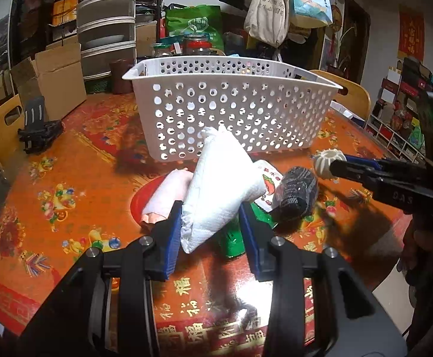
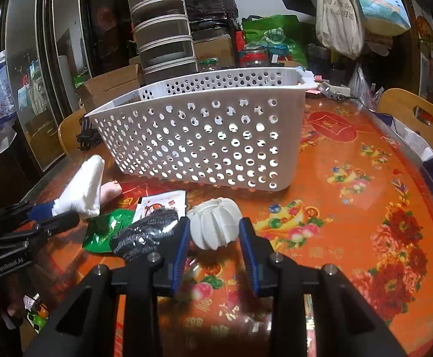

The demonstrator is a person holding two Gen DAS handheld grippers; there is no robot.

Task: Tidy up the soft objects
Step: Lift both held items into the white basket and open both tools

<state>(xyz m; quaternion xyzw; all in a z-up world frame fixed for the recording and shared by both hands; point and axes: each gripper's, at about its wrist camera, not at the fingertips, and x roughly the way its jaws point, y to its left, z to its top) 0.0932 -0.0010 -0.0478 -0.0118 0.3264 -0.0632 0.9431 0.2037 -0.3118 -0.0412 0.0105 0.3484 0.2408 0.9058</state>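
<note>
Our left gripper (image 1: 210,226) pinches a white folded cloth (image 1: 219,187), lifted, its tip reaching up across the near wall of the white basket (image 1: 231,110). Our right gripper (image 2: 215,235) has its fingers closed against a white ribbed ball (image 2: 215,223). Between them a dark sock (image 2: 145,233), a green packet (image 2: 103,230) and a printed sachet (image 2: 162,200) crowd the table (image 2: 350,223); a pink cloth (image 1: 165,196) lies left. We see bare tabletop right of the ball, basket just ahead.
</note>
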